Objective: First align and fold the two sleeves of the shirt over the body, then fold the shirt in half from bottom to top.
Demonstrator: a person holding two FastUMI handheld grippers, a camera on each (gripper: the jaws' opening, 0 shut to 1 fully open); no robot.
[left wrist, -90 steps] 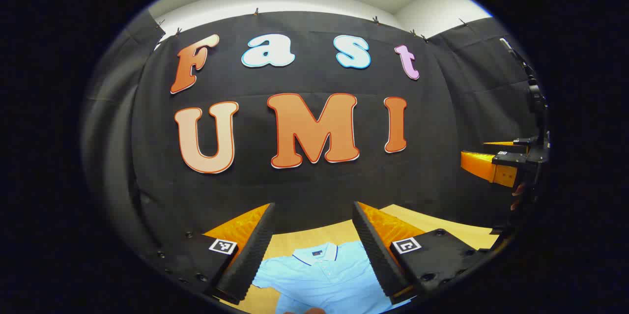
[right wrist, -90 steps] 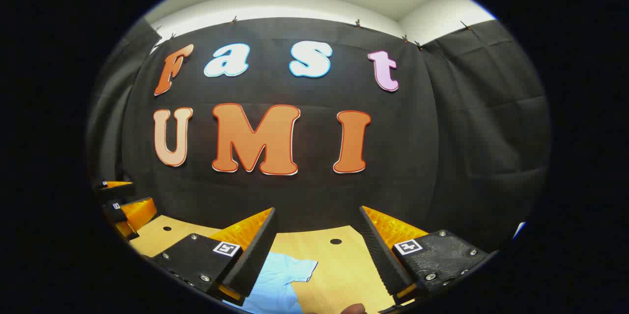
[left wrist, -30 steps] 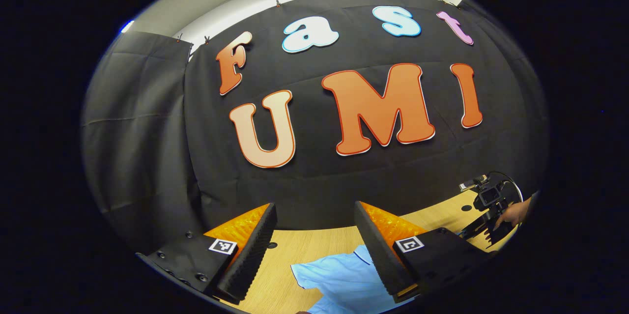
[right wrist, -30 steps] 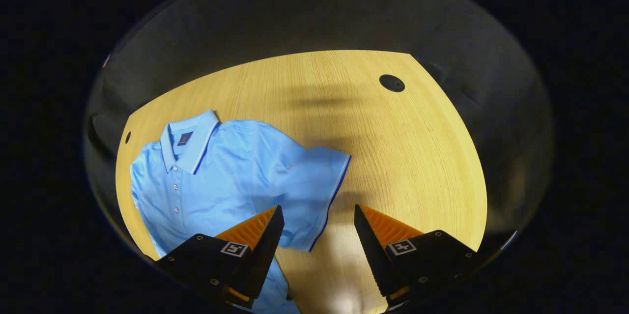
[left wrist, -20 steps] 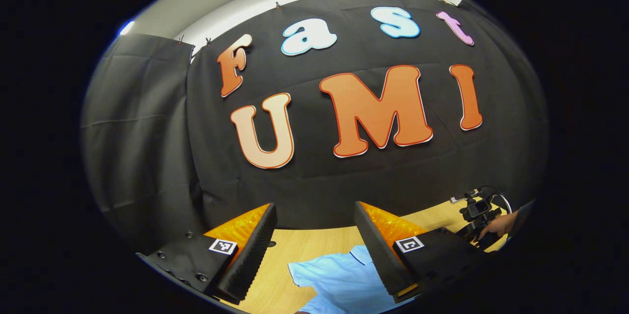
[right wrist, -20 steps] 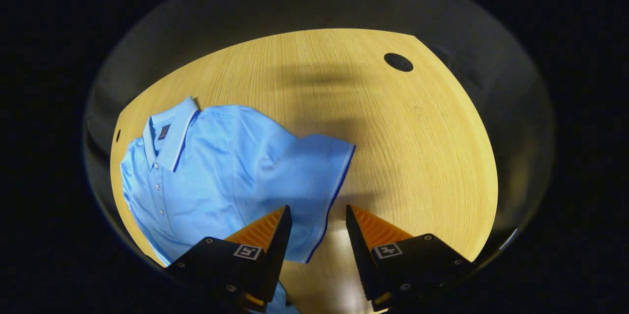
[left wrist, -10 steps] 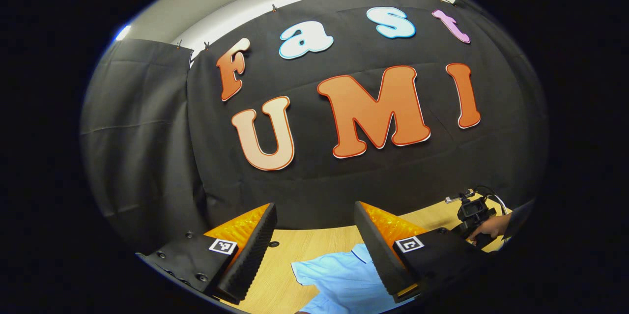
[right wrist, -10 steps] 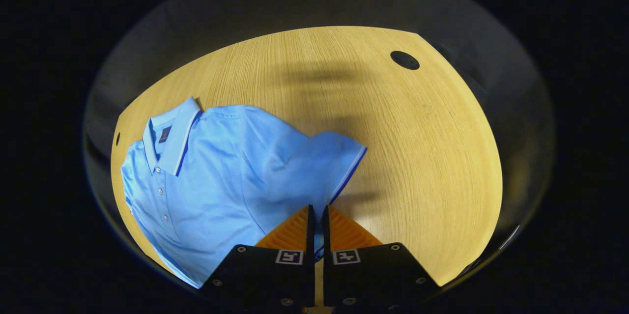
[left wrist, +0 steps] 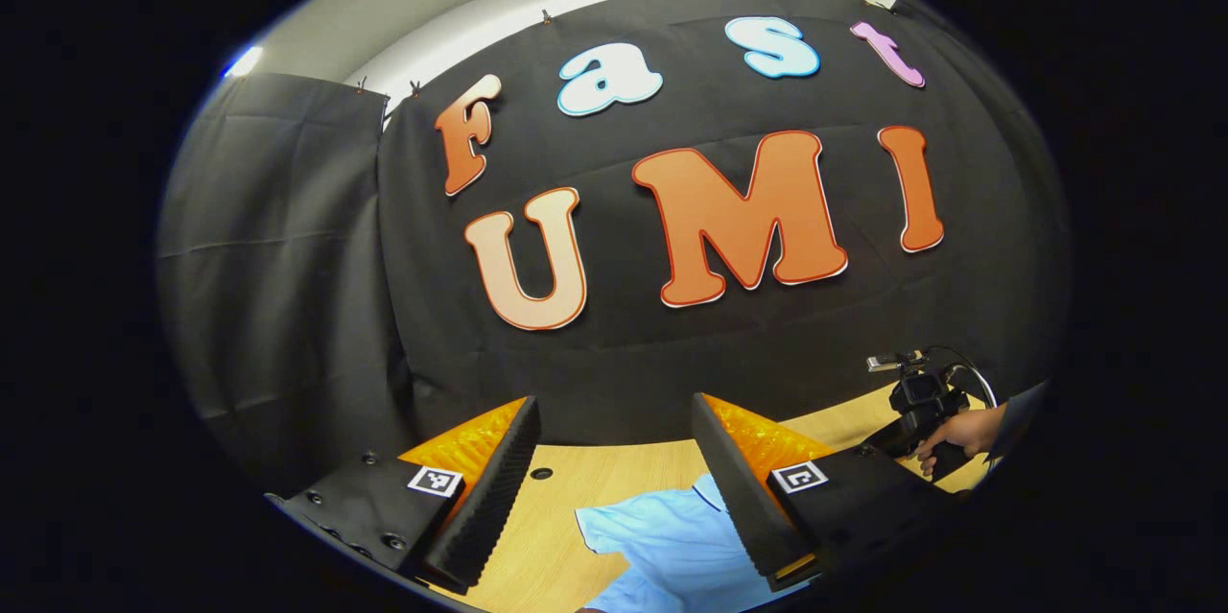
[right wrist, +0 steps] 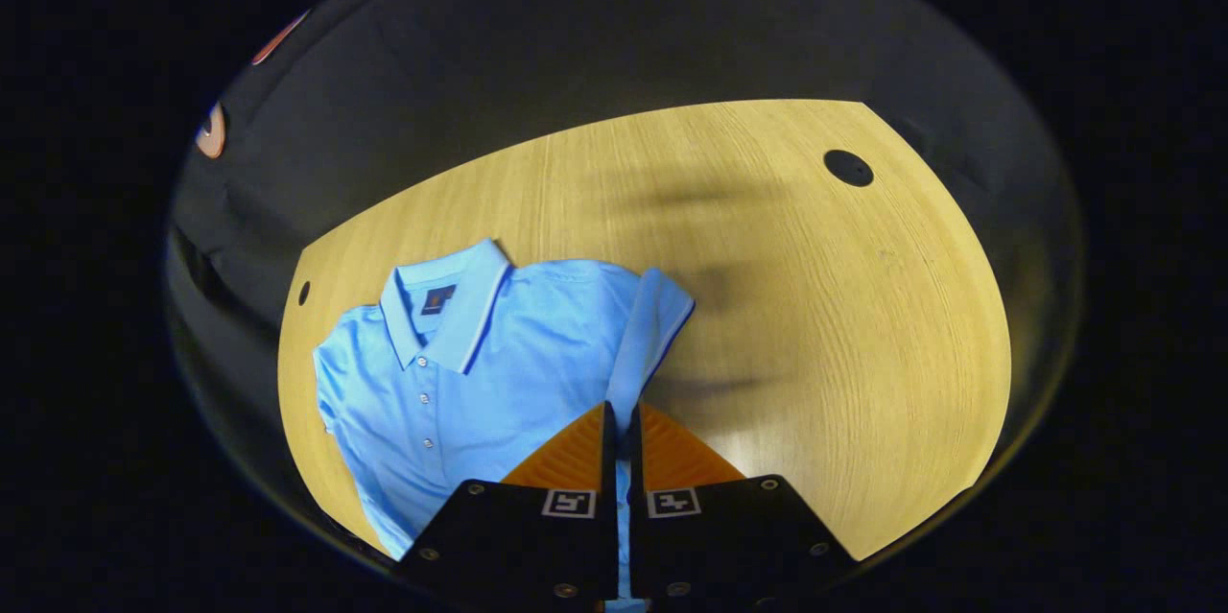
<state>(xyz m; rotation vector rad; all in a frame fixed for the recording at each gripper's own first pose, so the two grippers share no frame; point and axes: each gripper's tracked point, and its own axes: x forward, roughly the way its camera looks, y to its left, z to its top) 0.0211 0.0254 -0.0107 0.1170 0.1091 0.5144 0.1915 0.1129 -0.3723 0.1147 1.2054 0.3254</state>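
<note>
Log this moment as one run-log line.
step: first sleeve fold | right gripper: shut on sleeve, lifted | left gripper: open, idle | shirt: on table

Both views bend strongly toward their round edges, where straight lines curve and brightness falls off into dark. In the right gripper view the wooden surface [right wrist: 767, 325] is brightly lit from above, with soft blurred shadow bands across its far part and a pale glare patch near the right gripper [right wrist: 619, 421]; the shirt [right wrist: 499, 364] is sharp and evenly lit. The left gripper view is dimmer, its black cloth wall [left wrist: 288, 239] absorbing light, with a small bright spot at upper left
</note>
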